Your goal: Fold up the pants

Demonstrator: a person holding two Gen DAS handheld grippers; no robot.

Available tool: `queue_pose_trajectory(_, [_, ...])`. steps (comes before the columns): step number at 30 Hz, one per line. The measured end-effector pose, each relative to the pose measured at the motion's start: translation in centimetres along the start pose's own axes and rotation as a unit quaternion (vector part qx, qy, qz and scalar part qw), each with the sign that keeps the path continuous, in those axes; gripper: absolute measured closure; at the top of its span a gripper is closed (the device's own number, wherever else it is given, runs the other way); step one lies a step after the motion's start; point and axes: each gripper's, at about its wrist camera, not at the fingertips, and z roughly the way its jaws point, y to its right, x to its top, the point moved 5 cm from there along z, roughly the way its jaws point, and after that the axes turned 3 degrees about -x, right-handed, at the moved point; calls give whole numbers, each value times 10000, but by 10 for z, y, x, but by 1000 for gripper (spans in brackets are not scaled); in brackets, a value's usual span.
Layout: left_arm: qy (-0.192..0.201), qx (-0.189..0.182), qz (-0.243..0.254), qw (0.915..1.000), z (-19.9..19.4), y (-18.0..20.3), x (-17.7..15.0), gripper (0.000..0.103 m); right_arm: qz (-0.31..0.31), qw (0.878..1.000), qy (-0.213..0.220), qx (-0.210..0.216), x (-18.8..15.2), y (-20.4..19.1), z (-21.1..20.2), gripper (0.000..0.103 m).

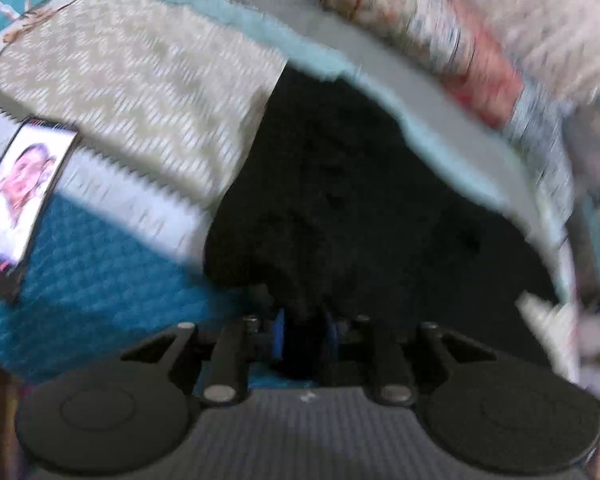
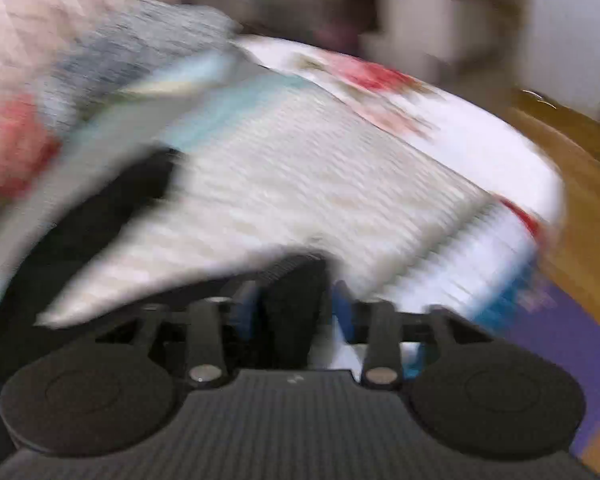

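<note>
Black pants (image 1: 340, 200) lie spread over the patchwork quilt (image 1: 132, 80), filling the middle of the left wrist view. My left gripper (image 1: 305, 332) is shut on a bunch of the black cloth at the pants' near edge, its blue pads pinching it. In the right wrist view the pants (image 2: 100, 216) run off to the left, and a thick fold of them fills the gap of my right gripper (image 2: 295, 312), whose blue pads press on it from both sides. Both views are smeared by motion.
A phone (image 1: 20, 196) with a lit screen rests on the teal part of the quilt at the left. The bed's edge drops to a wooden floor (image 2: 580, 184) and a purple mat (image 2: 560, 320) on the right. A pale box (image 2: 420, 24) stands behind the bed.
</note>
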Motion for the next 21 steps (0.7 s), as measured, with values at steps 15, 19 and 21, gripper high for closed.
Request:
queue_pose_trajectory(15, [1857,195,595,9806,-7,27,149,16,311,9736,54,2260,103,-181,25,38])
queue_pose_trajectory(19, [1210,201,652,9903,63,49,183,15,518,9816,-281,1817,122,-229,77,36])
queue_pose_trajectory(21, [951,280,727,9924,88,51,187,15,860,9808,-670,1620,133,-237,110,36])
